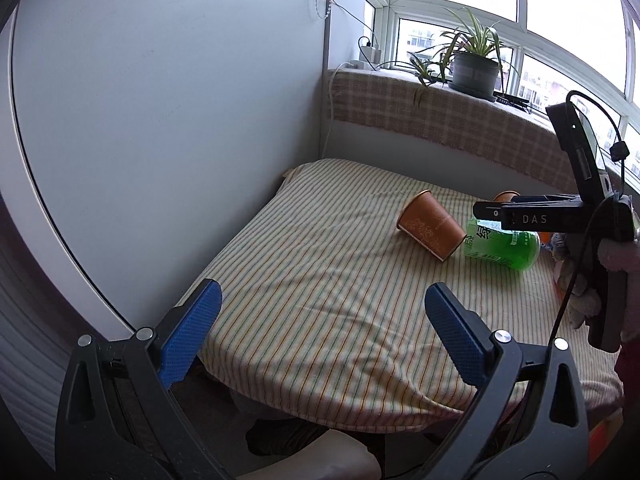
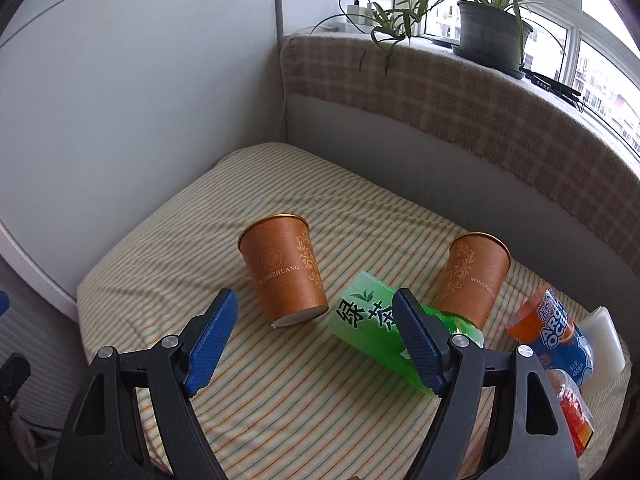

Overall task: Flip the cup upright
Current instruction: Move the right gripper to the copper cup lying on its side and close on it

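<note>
Two orange paper cups lie on their sides on the striped cloth (image 2: 280, 400). The left cup (image 2: 284, 270) has its mouth pointing away and its base toward me; it also shows in the left wrist view (image 1: 431, 225). The right cup (image 2: 474, 276) lies behind a green bottle. My right gripper (image 2: 316, 340) is open and empty, just short of the left cup's base. In the left wrist view the right gripper (image 1: 486, 213) hovers above the bottle. My left gripper (image 1: 322, 330) is open and empty, well back from the cups.
A green tea bottle (image 2: 372, 328) lies between the cups. An orange drink bottle (image 2: 556, 328) and a white block (image 2: 606, 340) lie at the right. A white panel (image 1: 160, 120) walls the left side. A checked ledge (image 2: 440, 92) with a potted plant (image 2: 488, 28) runs behind.
</note>
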### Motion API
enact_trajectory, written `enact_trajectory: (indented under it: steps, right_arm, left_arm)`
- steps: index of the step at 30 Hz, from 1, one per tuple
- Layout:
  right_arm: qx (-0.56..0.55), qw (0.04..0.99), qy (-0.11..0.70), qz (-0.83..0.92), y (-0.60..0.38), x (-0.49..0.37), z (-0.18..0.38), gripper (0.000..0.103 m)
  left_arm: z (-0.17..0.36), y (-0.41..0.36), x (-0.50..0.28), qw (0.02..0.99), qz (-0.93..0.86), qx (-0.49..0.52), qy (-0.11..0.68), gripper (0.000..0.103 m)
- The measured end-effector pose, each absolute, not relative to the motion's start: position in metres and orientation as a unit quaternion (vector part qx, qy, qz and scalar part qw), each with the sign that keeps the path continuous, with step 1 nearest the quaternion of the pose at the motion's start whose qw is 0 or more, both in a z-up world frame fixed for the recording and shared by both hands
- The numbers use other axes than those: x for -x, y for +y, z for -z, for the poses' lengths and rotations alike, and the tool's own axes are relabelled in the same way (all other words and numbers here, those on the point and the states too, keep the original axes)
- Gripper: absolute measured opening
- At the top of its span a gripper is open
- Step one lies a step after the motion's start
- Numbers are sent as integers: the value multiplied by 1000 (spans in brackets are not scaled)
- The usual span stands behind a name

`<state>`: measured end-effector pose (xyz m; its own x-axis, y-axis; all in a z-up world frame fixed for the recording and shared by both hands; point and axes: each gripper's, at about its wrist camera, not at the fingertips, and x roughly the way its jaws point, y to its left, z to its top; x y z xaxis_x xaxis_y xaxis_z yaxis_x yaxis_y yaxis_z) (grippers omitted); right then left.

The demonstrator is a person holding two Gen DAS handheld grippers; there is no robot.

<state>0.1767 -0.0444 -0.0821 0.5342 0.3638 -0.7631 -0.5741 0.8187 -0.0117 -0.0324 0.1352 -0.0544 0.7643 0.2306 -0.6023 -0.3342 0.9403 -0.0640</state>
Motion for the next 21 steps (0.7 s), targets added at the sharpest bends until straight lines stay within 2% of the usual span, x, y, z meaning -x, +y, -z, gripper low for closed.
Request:
enact_trajectory:
  steps: [11,21]
  right_arm:
    - [227,806,453,-304,17,-206,117,79]
    - [260,783,479,-299,41,-224,138,79]
  left_arm:
    - [56,154,42,931,-166,100,309,103]
    - [58,165,45,929,-175,107,308,103]
